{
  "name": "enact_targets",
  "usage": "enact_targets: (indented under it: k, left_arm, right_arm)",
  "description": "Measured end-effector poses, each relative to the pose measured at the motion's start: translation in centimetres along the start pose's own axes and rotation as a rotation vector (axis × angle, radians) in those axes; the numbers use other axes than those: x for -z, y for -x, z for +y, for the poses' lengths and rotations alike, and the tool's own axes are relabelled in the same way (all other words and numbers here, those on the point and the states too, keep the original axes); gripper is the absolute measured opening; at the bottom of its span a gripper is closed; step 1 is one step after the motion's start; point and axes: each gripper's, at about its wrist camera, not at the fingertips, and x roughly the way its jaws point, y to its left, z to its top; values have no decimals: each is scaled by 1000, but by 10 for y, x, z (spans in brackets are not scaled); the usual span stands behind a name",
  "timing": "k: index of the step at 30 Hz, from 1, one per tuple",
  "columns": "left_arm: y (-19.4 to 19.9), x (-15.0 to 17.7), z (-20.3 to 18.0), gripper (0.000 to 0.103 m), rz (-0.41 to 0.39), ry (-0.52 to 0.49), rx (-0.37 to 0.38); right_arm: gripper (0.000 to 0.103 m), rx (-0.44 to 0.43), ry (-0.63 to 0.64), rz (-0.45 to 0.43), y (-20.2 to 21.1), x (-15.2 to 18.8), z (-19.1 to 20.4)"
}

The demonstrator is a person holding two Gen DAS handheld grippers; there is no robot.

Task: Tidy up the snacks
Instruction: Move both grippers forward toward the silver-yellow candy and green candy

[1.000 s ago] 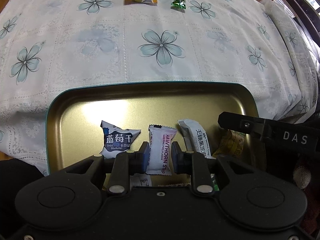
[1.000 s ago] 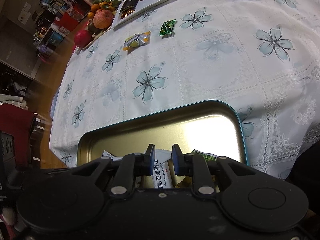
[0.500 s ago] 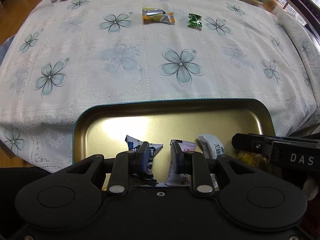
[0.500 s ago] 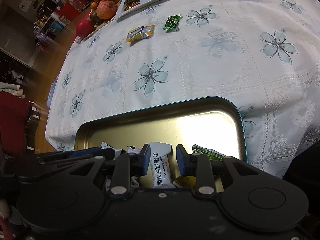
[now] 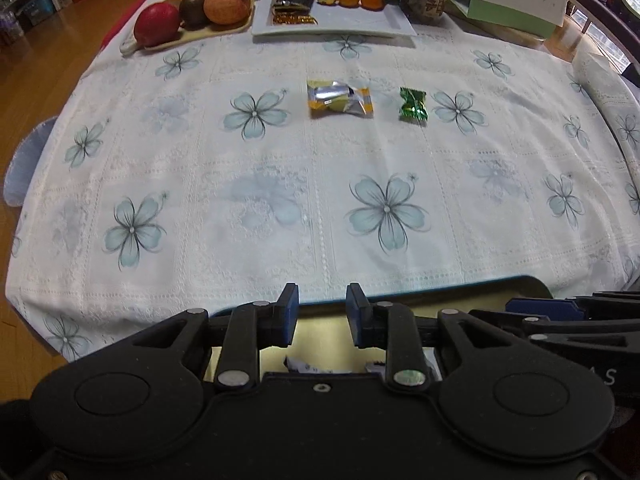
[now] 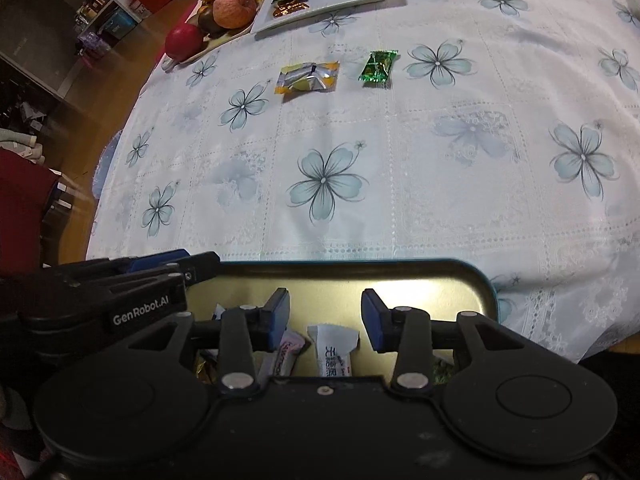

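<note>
While both pairs of tongs hang over the near edge, the worktop [image 5: 320, 184] stretches away under a white cloth printed with pale blue flowers. At its near edge sits the gold tray [image 6: 460, 280] with a teal rim, largely hidden beneath the tools. Toward twelve o'clock, at the far end, stand a white platter [image 5: 360, 20] with small oranges and dark packets, and at eleven o'clock a board of fruit [image 5: 200, 4].

Two snacks lie loose on the cloth, well apart from the tray: a yellow-and-silver packet [image 5: 339, 99] at twelve o'clock from the left tongs [image 5: 318, 314], and a green wrapped candy [image 5: 413, 105] just to its right, at about one o'clock.

Inside the tray, a white sachet [image 6: 334, 346] lies between the fingers of the right tongs [image 6: 325, 320], untouched, with a pinkish sachet [image 6: 286, 354] beside it at nine o'clock.

Left tongs: parted a modest gap, gripping nothing, level above the tray's far rim. Right tongs: spread wider, also empty, pointing out across the worktop with the left tool alongside at nine o'clock.
</note>
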Motion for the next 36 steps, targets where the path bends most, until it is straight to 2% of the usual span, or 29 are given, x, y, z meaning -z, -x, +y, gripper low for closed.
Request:
enact_targets:
  k: [5, 15, 20, 26, 29, 36]
  left_arm:
    - [-6, -37, 8, 36, -11, 17, -3]
    - [-43, -104, 22, 36, 9, 82, 5]
    - [-59, -129, 25, 36, 20, 99, -8]
    - [-77, -143, 24, 36, 78, 106, -30]
    - [-81, -143, 23, 36, 99, 109, -28]
    - [-80, -141, 20, 36, 98, 79, -62]
  right_arm:
    - [44, 23, -12, -5, -2, -41, -3]
    - [44, 90, -203, -29, -23, -145, -39]
    - [44, 106, -255, -33, -41, -181, -47]
    - [44, 105, -288, -10, -60, -193, -47]
    - [44, 134, -293, -3, -70, -194, -47]
    - [44, 167, -331, -13, -80, -197, -49]
